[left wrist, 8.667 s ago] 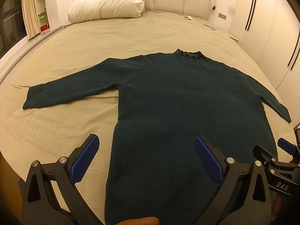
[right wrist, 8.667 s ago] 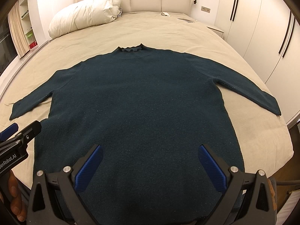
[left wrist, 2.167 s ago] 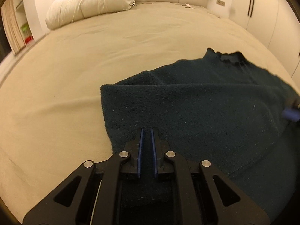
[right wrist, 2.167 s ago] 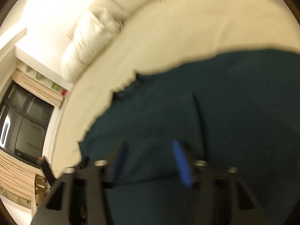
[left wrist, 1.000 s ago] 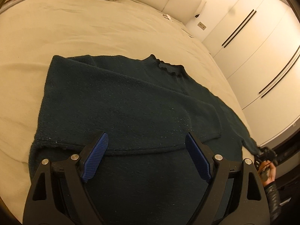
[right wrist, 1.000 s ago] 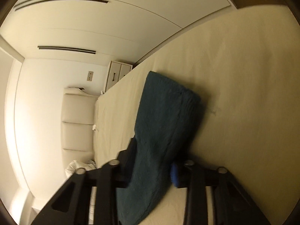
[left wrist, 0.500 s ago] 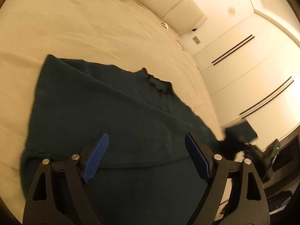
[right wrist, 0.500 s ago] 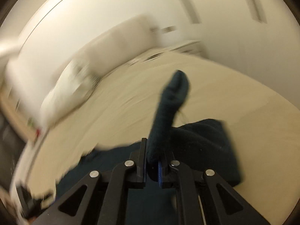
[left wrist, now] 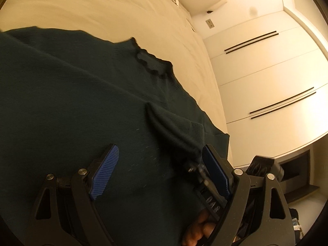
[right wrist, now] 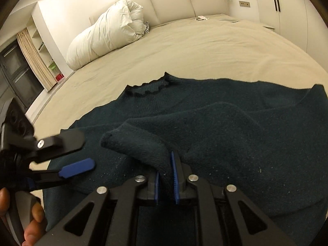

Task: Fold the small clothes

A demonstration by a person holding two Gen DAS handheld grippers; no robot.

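Far left, by the wall: black window (right wrist: 14, 75), tan curtain (right wrist: 33, 61), white shelf (right wrist: 46, 47) with small red and green things on it.

Next along, at the head of the bed: big white rolled duvet (right wrist: 108, 32), leaning on the padded cream headboard (right wrist: 174, 2).

Low on the left in the right wrist view: left tongs (right wrist: 76, 153), spread wide, nothing between the blue pads, hanging just over the sweater, held by a hand (right wrist: 30, 223) at the bottom corner.

In the middle, flat on the beige bed (right wrist: 184, 49): dark green sweater (right wrist: 235, 143), wavy collar (right wrist: 147, 88) pointing toward the headboard. One sleeve (right wrist: 139, 145) folded in across the chest, cuff end facing left, lifted a little off the body of the sweater.

Bottom middle: right tongs (right wrist: 166, 176), pressed together, pinching that sleeve between the blue pads.

Same things in the left wrist view: left tongs (left wrist: 162, 176) spread wide over the sweater (left wrist: 71, 102), collar (left wrist: 151, 63) up near the top, raised sleeve (left wrist: 174, 127) running down toward the right pad, right tongs (left wrist: 194, 167) partly hidden behind that pad.

Far right: white wardrobe doors (left wrist: 266, 71) with thin black handles, and a wall socket (right wrist: 244, 4) beside the headboard.
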